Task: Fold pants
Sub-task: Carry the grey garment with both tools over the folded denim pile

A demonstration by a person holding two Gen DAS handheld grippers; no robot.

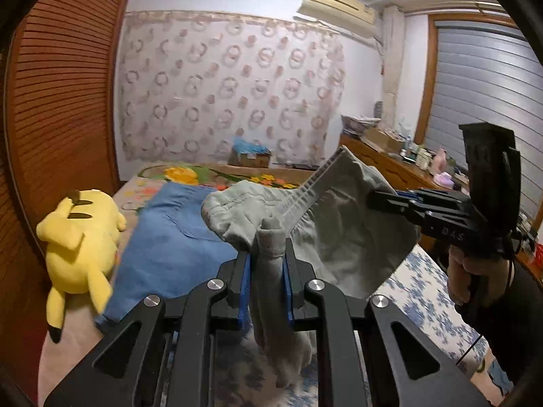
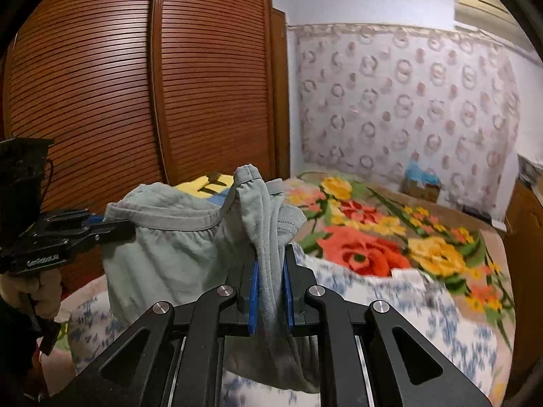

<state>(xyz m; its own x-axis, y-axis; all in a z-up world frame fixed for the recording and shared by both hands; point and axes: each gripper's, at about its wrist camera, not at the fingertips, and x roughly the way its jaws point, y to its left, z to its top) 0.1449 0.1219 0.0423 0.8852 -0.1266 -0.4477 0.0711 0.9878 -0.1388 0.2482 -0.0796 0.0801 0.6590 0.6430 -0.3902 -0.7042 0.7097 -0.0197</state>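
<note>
Bedroom setup, with a slatted wooden wardrobe [image 1: 57, 101] filling the left of the frame in the left wrist view and a patterned curtain [image 1: 230, 91] across the back wall. Going left to right: a yellow plush toy [image 1: 79, 240] lies on the bed [image 1: 417, 291] at lower left, next to it a blue garment [image 1: 173, 244] spread flat, then the grey-green pants [image 1: 342, 237] dead centre, held up off the bed.

The left gripper [image 1: 268, 271] has its fingers clamped on a bunched fold of the pants, cloth sticking up between the blue pads. Over at the right of that frame the right gripper [image 1: 380, 198] pinches the other end, with a hand [image 1: 475, 278] around its grip. The ribbed waistband [image 1: 312, 186] stretches between the two, so my guess is they're holding the waist corners apart to let the legs hang and straighten out before laying it down.

Right wrist view backs that up: left gripper [image 2: 125, 225] at the left edge biting the waistband, right gripper [image 2: 271, 288] at centre closed on a thick wad of fabric, floral blanket [image 2: 373, 237] off to the right. Nothing folded yet, I'd say.
</note>
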